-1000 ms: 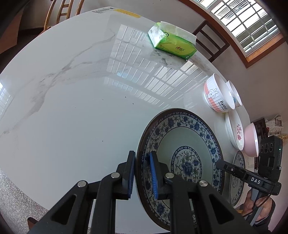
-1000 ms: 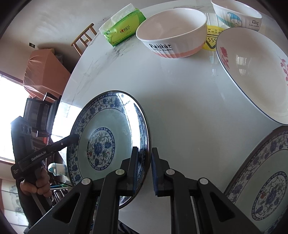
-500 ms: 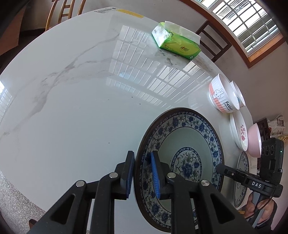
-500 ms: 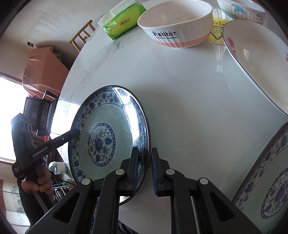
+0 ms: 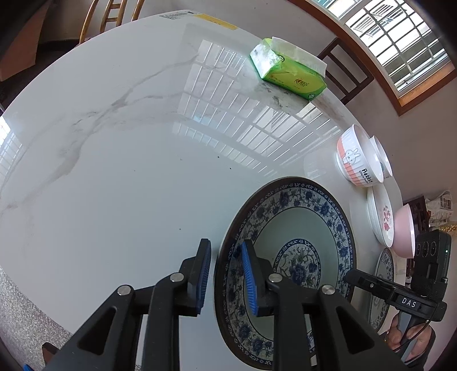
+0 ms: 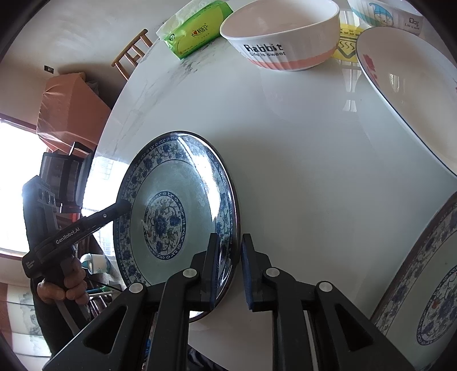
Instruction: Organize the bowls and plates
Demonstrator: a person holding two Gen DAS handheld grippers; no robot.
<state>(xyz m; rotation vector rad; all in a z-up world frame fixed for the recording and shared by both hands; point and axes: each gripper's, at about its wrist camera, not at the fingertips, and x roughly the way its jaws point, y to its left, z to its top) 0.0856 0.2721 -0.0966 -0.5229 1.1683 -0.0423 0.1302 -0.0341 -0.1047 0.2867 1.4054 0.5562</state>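
Note:
A large blue-and-white flowered plate lies on the white marble table; it also shows in the right wrist view. My left gripper straddles its left rim, jaws open with a gap on each side. My right gripper straddles the opposite rim, jaws slightly apart, not pressing. A second blue-and-white plate lies to the right. A Rabbit bowl, a white flowered dish and a pink bowl stand nearby.
A green tissue pack lies at the table's far side, also in the right wrist view. A small cartoon bowl and a yellow card sit behind the Rabbit bowl. Chairs stand beyond the table edge.
Both grippers' jaws have opened, letting go of the plate rim. The plate now rests on the table.

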